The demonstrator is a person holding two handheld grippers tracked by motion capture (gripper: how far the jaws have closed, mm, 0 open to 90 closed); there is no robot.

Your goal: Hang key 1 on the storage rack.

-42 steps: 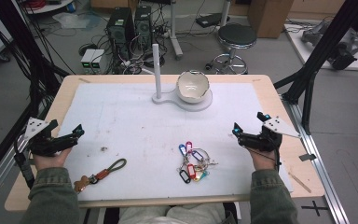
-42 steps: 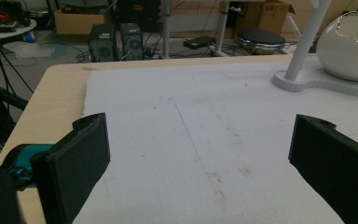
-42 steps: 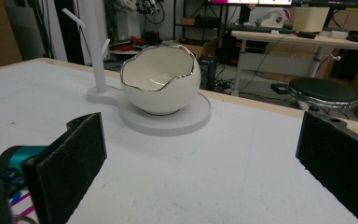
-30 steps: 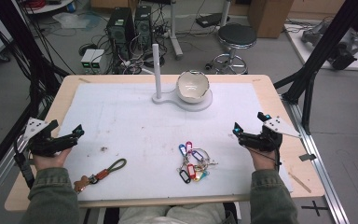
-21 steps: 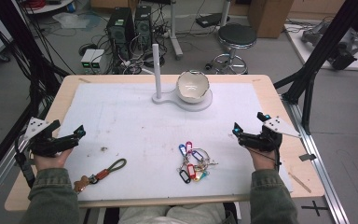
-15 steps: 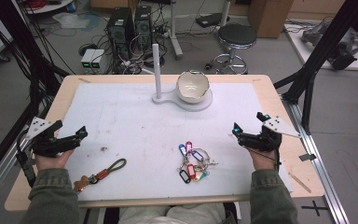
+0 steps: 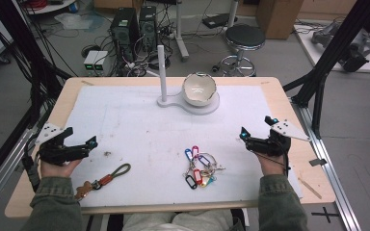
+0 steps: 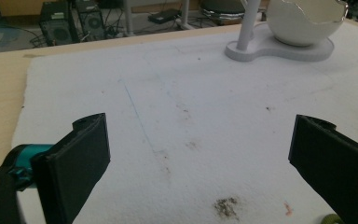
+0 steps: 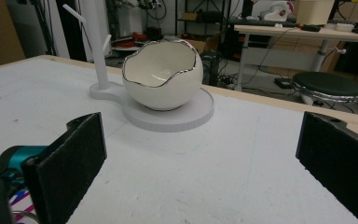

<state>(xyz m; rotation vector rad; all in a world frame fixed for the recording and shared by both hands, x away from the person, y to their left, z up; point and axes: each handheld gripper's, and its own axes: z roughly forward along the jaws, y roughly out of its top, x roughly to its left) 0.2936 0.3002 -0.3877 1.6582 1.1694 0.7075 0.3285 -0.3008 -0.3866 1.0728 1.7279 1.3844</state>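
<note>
Both grippers, left (image 7: pixel 89 144) and right (image 7: pixel 244 136), gape empty over the white mat (image 7: pixel 139 125); keys (image 7: pixel 198 166) lie between them, bowl (image 7: pixel 199 89) ahead.

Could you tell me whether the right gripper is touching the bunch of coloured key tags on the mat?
Apart. The high view shows bare white mat between the right gripper and the key tags; its jaws stand open with nothing between them.

Overhead view; two low gripper views

key tags (image 7: pixel 198 168) too small to read; strap (image 8: pixel 328 219) cut off at btm edge.
</note>
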